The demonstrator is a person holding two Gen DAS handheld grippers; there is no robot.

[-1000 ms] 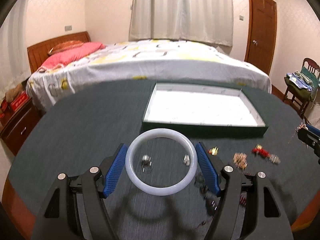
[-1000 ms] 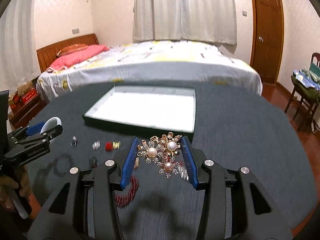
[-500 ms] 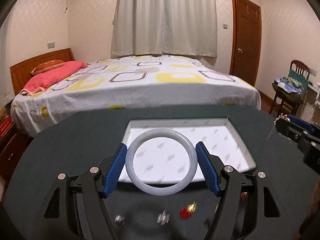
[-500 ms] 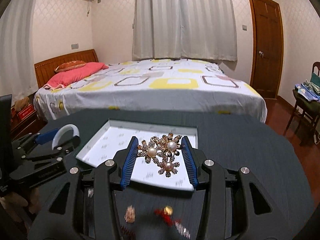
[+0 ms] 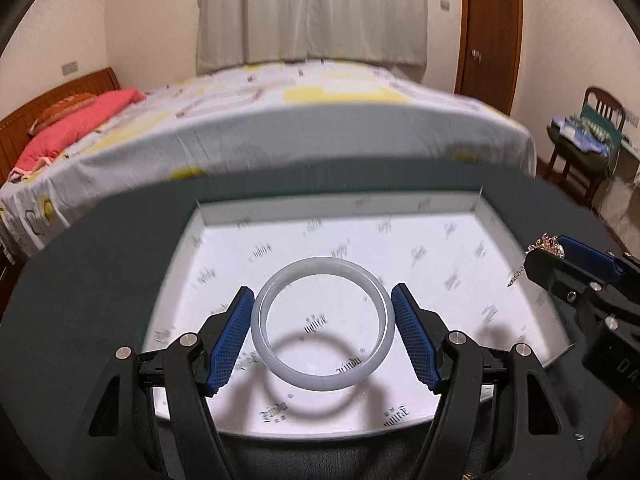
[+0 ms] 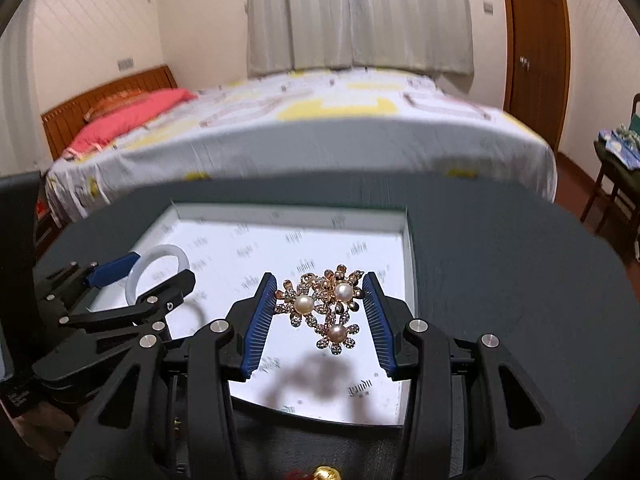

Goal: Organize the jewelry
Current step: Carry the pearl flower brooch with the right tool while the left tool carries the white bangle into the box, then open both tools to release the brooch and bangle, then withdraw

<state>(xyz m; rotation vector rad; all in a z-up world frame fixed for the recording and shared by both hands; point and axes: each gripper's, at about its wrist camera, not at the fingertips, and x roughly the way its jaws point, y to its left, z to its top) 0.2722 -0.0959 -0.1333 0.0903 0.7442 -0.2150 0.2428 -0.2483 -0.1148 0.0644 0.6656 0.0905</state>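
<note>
My left gripper [image 5: 322, 338] is shut on a pale white bangle [image 5: 374, 368] and holds it above the white-lined tray [image 5: 486, 216], over its near left part; its shadow falls on the lining. My right gripper [image 6: 322, 318] is shut on a gold brooch with pearls [image 6: 324, 306], held above the tray's near right part [image 6: 408, 240]. The left gripper with the bangle [image 6: 160, 264] shows at the left of the right wrist view. The right gripper [image 5: 568, 264] shows at the right edge of the left wrist view.
The tray sits on a dark round table [image 5: 100, 264]. A small gold and red piece [image 6: 324, 473] lies on the table below my right gripper. A bed [image 5: 280, 112] stands behind the table, a chair [image 5: 592, 128] at the right.
Both grippers have moved forward from the loose jewelry on the table to above the tray, still holding the bangle and the brooch. The loose pieces have dropped out of view.
</note>
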